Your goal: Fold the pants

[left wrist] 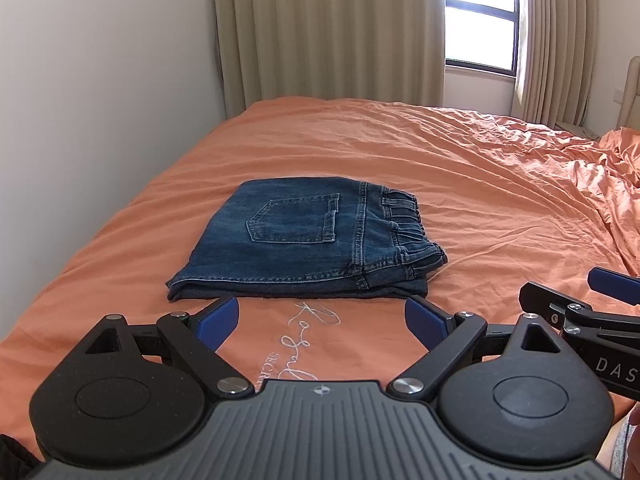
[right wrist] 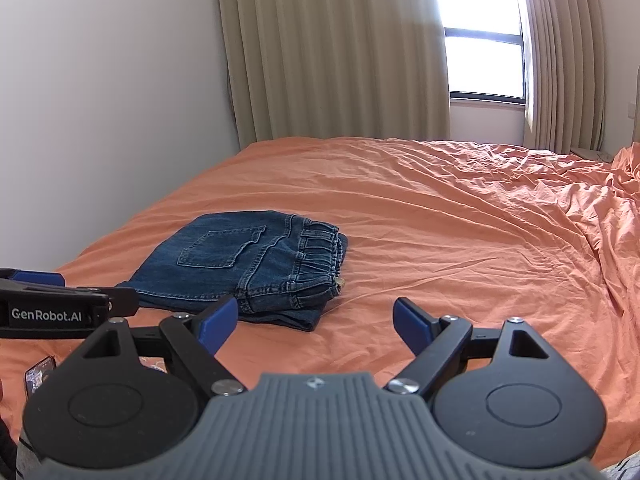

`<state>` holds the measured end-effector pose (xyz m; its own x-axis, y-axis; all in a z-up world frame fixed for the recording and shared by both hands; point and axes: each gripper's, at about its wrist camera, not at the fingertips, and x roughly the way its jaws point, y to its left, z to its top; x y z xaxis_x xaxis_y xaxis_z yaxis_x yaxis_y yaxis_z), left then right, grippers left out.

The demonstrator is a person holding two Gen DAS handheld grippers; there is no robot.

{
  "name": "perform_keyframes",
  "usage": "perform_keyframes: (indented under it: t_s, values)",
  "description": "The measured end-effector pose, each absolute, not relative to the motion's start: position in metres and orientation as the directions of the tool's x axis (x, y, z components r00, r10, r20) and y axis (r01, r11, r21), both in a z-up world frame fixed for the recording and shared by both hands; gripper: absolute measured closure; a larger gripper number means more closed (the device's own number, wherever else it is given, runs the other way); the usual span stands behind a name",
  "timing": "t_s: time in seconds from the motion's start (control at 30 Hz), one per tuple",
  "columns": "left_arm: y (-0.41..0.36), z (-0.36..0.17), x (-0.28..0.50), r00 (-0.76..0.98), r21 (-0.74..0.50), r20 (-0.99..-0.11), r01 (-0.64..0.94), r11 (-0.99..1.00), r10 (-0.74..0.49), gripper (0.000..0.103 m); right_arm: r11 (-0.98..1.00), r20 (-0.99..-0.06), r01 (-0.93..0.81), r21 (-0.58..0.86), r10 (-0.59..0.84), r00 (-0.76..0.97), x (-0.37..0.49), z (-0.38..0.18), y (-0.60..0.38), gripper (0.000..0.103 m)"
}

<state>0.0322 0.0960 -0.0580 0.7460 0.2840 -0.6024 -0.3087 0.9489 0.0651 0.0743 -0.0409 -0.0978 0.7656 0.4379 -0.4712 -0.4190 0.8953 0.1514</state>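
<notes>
A pair of blue denim pants [left wrist: 308,240] lies folded into a compact rectangle on the orange bed sheet [left wrist: 460,184], back pocket up, elastic waistband to the right. It also shows in the right wrist view [right wrist: 248,268]. My left gripper [left wrist: 322,320] is open and empty, just in front of the pants' near edge, not touching. My right gripper [right wrist: 314,320] is open and empty, to the right of the pants' near corner. Each gripper shows at the edge of the other's view: the right one [left wrist: 592,300] and the left one [right wrist: 60,300].
A white wall [left wrist: 100,100] runs along the bed's left side. Beige curtains [left wrist: 328,32] and a bright window [left wrist: 480,16] stand behind the bed. The sheet is rumpled at the far right [left wrist: 600,168]. A phone [right wrist: 40,374] lies near the front left edge.
</notes>
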Motion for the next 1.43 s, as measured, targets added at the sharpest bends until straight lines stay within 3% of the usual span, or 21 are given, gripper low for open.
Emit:
perform_keyframes:
  t_s: [0.73,1.43]
  values:
    - [0.094,-0.053,0.028,0.763,0.096,-0.568,-0.312,0.945,0.31,0.0,0.897,-0.452,-0.415,0.154,0.437,0.778,0.068,-0.093,-0.044,0.022]
    - [0.093,-0.041,0.02,0.808,0.052,-0.509,-0.316,0.947,0.297,0.0,0.896,-0.434,-0.421,0.142,0.438,0.787,0.059,-0.085,-0.048,0.022]
